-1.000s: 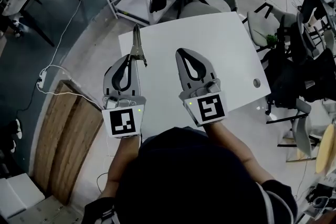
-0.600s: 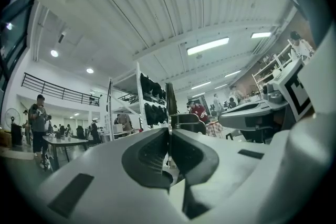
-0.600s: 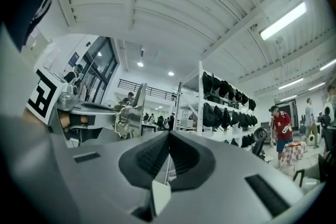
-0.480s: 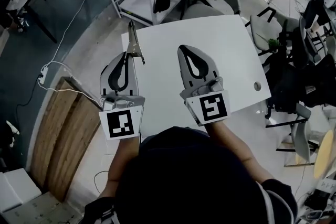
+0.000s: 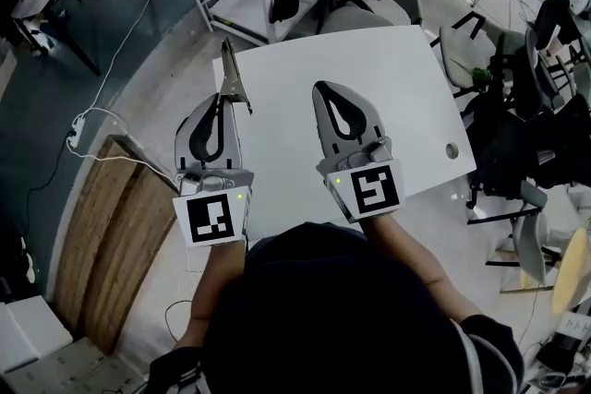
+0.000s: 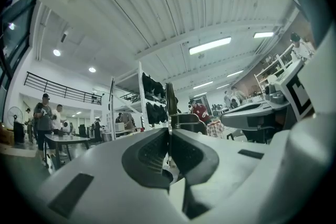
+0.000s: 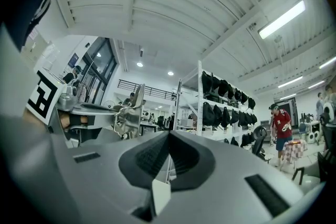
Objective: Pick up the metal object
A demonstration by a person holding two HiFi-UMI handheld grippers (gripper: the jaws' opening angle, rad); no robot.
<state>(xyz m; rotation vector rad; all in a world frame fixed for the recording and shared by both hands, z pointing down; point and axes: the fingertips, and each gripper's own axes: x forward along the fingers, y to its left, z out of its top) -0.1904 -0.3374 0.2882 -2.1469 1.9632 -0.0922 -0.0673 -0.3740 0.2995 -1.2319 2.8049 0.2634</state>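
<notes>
left tool (image 5: 225,99) grips the metal object (image 5: 229,69) sticking out past its tips; right tool (image 5: 327,89) closed, empty

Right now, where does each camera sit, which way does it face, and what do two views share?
Head view: on the person's head, facing steeply down at the table; shows head, left tongs, right tongs.
Left gripper view: on the left tongs, facing forward toward the shelf; its tongs are shut on the metal object.
Right gripper view: on the right tongs, shut and empty, facing forward too.
Shared: both gripper views show the shelf and metal object.
</notes>
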